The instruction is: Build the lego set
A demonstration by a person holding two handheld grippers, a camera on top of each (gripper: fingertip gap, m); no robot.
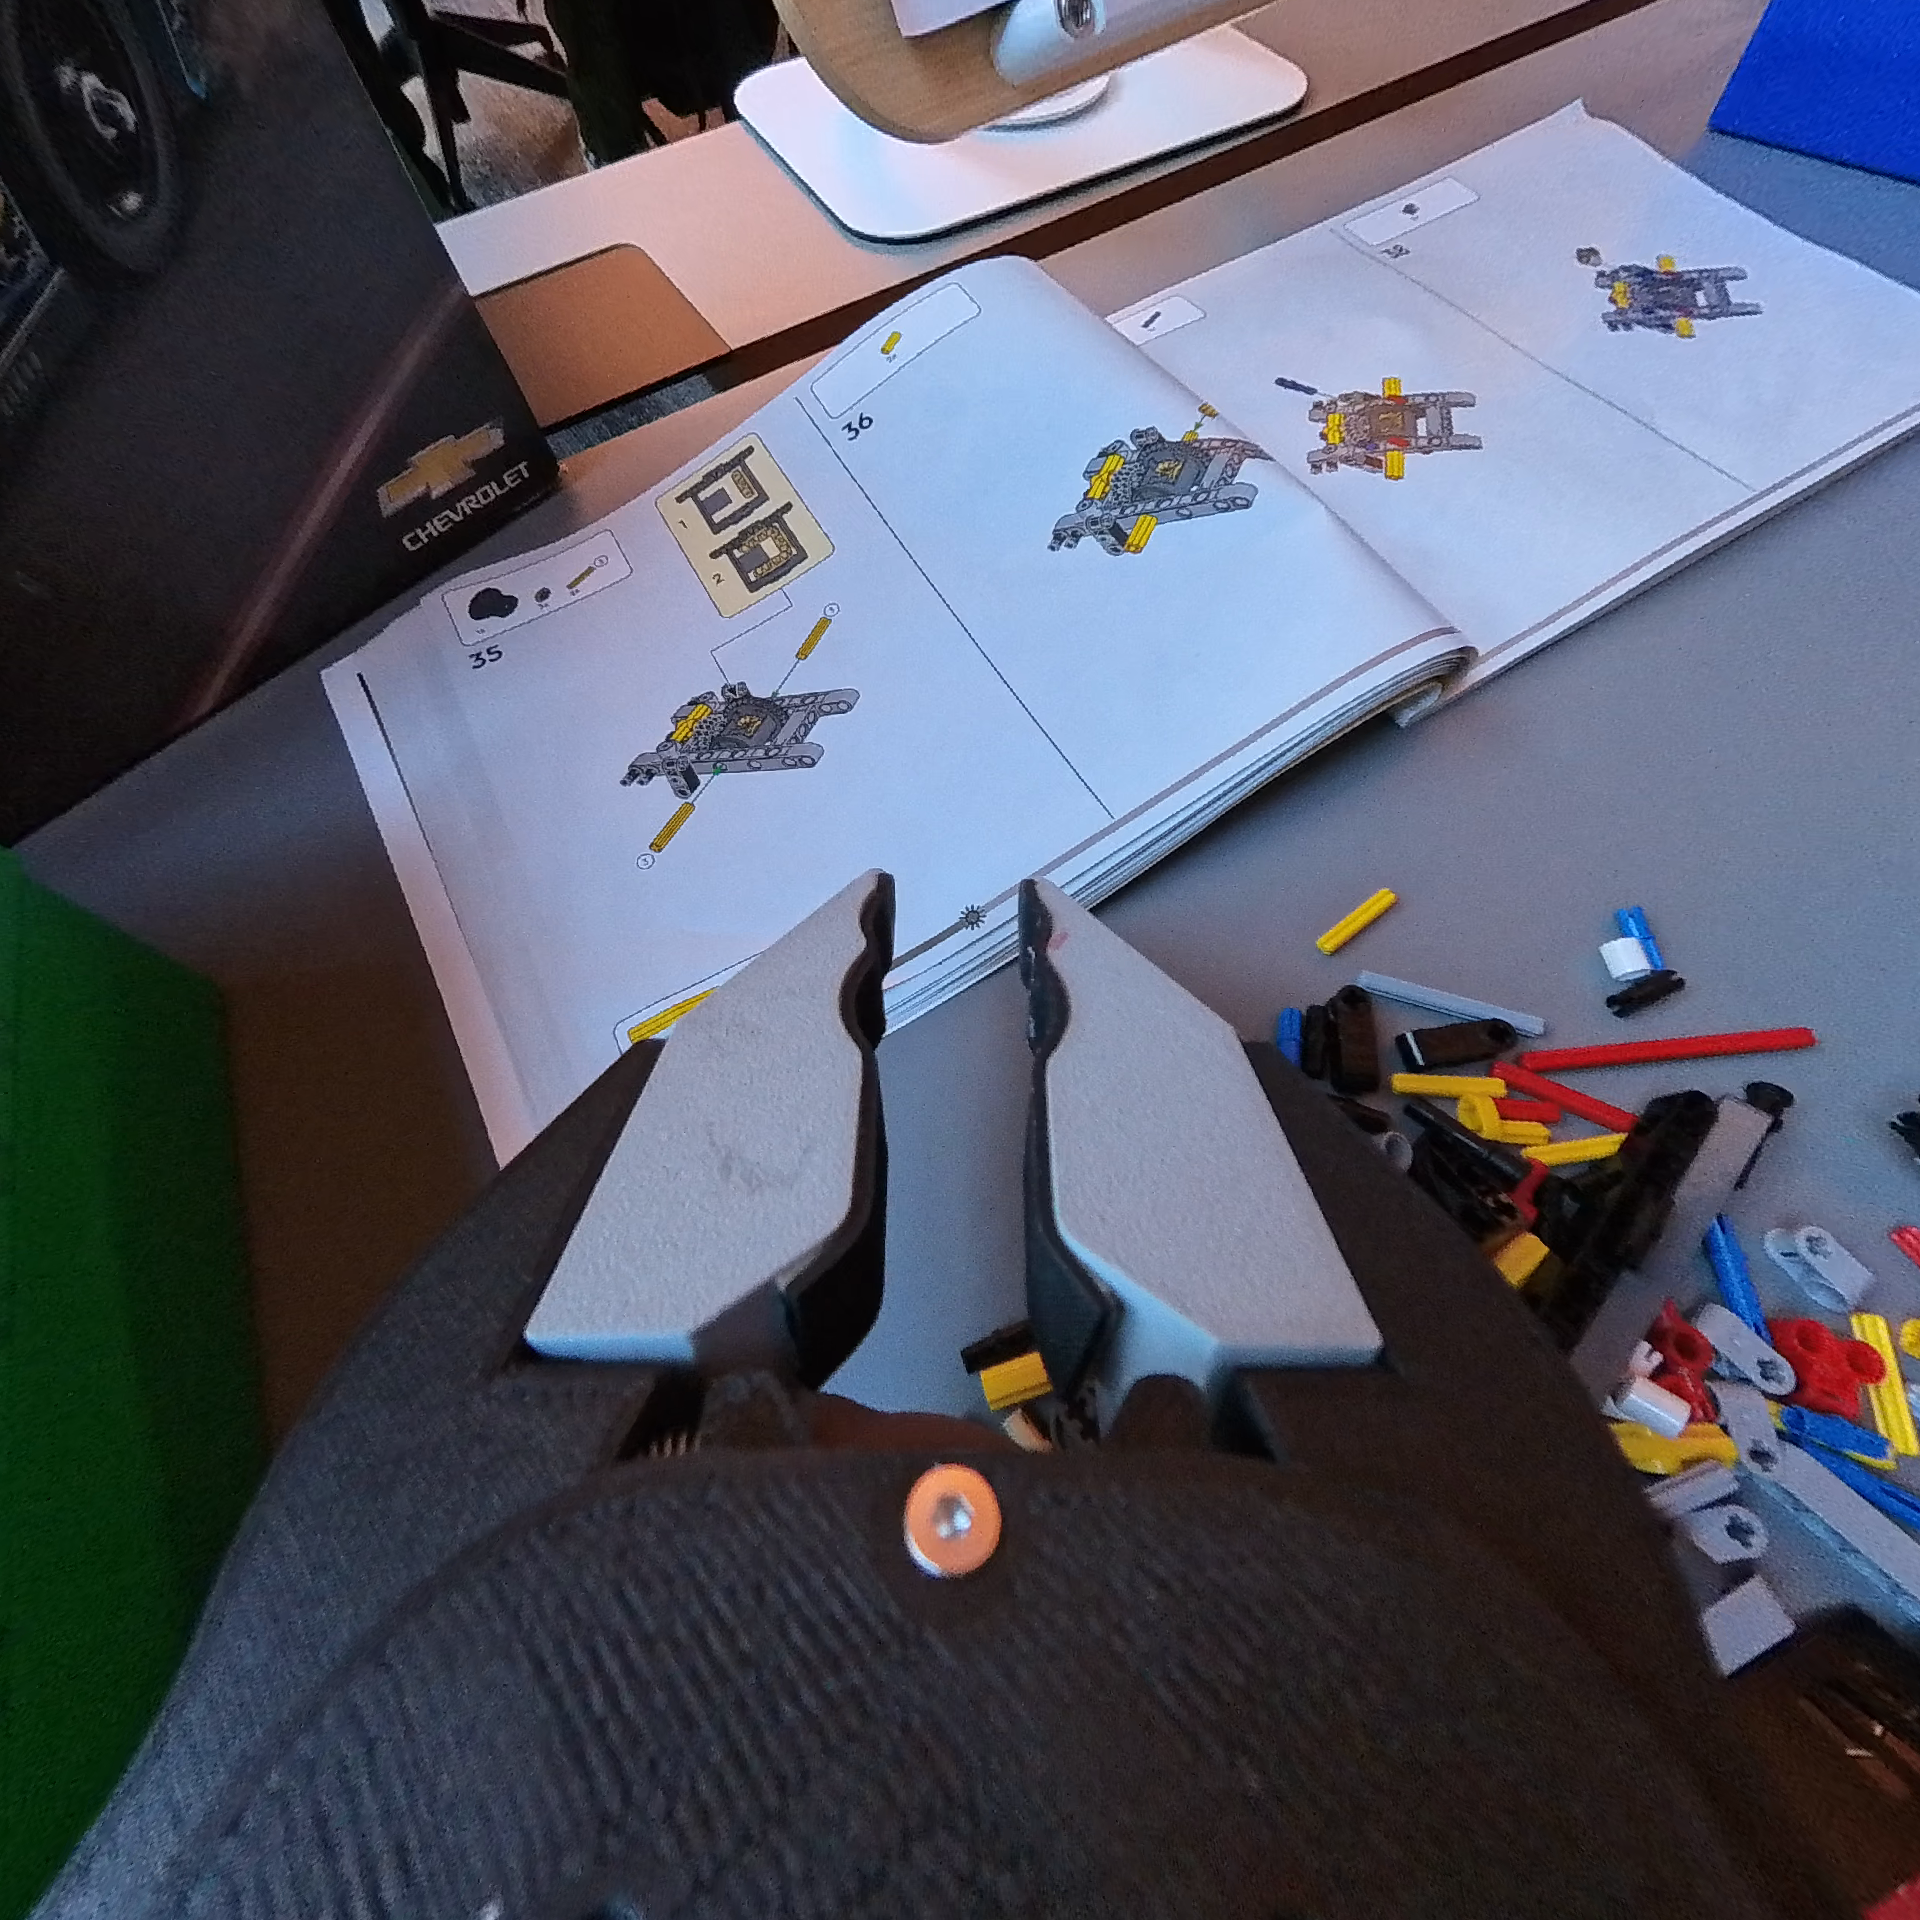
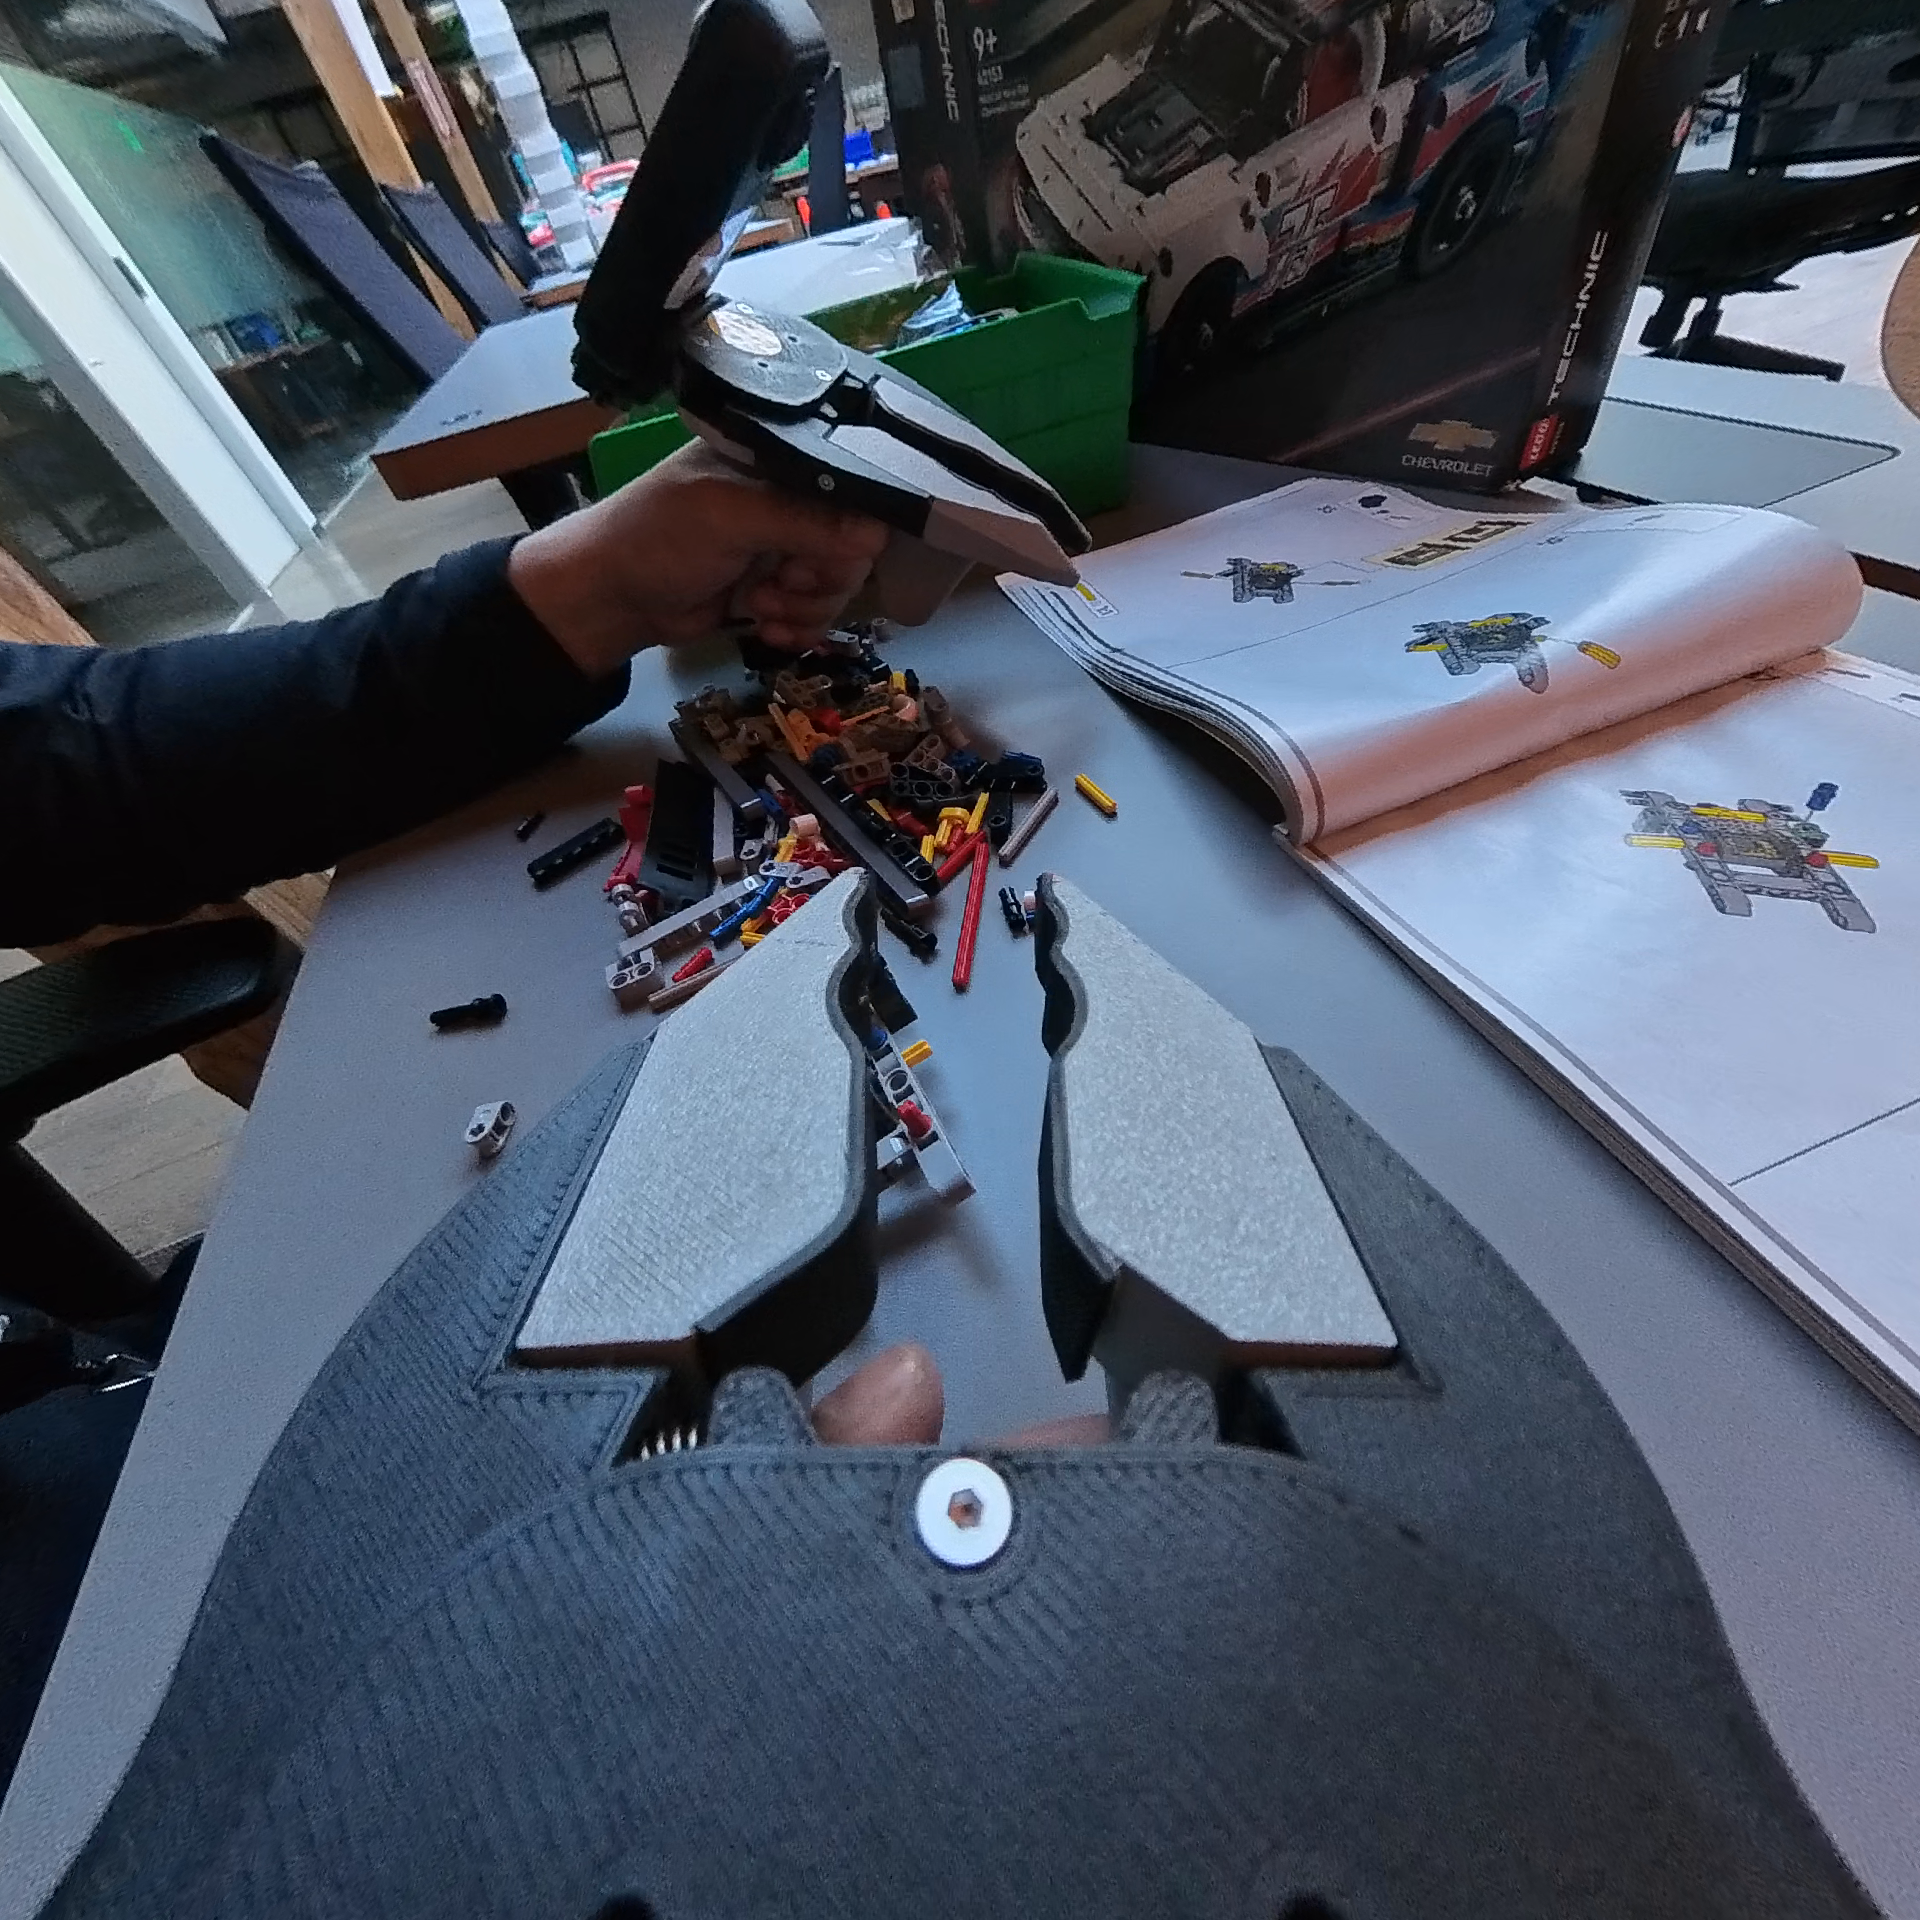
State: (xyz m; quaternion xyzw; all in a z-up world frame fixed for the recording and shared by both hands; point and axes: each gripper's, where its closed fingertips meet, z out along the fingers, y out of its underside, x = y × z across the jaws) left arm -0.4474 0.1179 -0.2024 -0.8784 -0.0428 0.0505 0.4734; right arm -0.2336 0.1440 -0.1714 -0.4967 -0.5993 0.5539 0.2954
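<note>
Your left gripper (image 1: 957, 914) body hides part of the brick pile (image 1: 1621, 1226) at 4 o'clock. A green bin (image 1: 94, 1299) is blurred and cut off at 9 o'clock. The instruction booklet (image 2: 1662, 935) runs off the edge at 3 o'clock. In the right wrist view, your right gripper's finger (image 2: 769, 1039) covers part of a small grey assembly (image 2: 914, 1122); its shape cannot be told.

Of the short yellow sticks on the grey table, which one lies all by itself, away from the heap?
The short yellow stick lying nearest the open instruction booklet. It sits alone on bare table, while the other yellow ones are tangled in the pile of pieces.
</note>
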